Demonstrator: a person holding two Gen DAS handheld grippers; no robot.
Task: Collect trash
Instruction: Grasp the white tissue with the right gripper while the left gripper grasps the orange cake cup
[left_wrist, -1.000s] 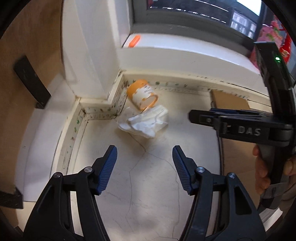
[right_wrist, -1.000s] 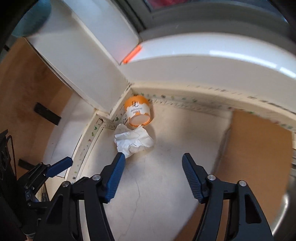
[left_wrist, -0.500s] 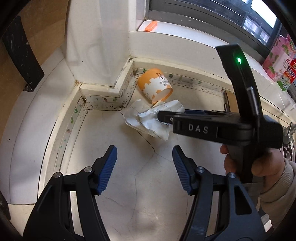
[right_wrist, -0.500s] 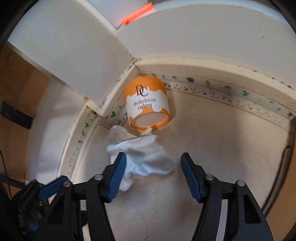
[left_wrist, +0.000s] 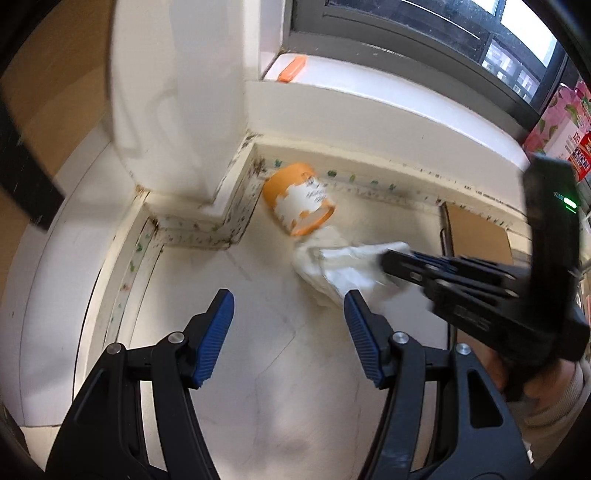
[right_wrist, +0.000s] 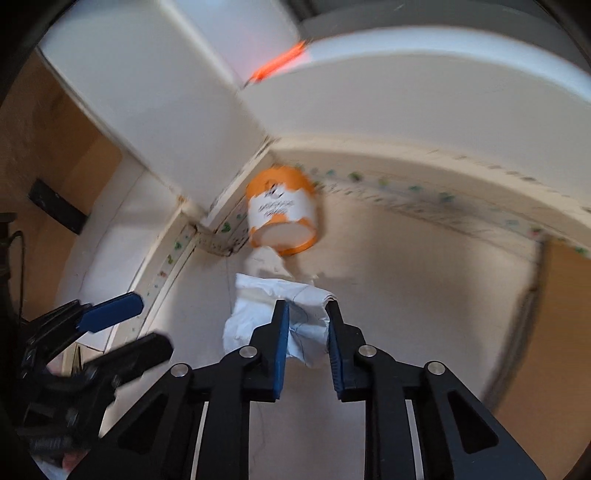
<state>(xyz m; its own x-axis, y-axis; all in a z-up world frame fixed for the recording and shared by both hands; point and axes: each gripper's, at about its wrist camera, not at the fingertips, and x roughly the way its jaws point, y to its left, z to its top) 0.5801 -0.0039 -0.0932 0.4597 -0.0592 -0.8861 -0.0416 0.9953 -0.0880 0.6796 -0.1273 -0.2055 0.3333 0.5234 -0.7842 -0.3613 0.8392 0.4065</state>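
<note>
Here, the right tongs (right_wrist: 306, 332) had their blue pads pressed in on a crumpled white tissue (right_wrist: 273, 310), pinching one bunched fold of it, while the left tongs (left_wrist: 288, 332) hung spread wide and held nothing. The tissue lay just in front of an orange paper cup (right_wrist: 281, 210), which rested tipped on its side with its open mouth turned toward the cameras; a twist of the tissue seemed to reach the cup's rim, though motion blur made it hard to tell whether the two touched. The cup sat tucked into the inner corner where a white pillar (left_wrist: 177, 110) met the speckled tile border (left_wrist: 369, 181) behind it, the likeliest reason it had come to rest there instead of rolling away. Seen from the left wrist, the right tongs (left_wrist: 391, 260) reached in from the cup's right, their tips buried in the tissue (left_wrist: 343, 269), a low, sideways approach that suited a soft, flat thing lying on the pale floor (left_wrist: 280, 369). The left tongs waited on the near side of the cup, apparently kept free for it. An orange object (left_wrist: 291, 69) lay on the white ledge well above and behind the cup; what it was could not be made out. By the look of it, the first piece of trash was being secured and the cup remained to be collected.
</note>
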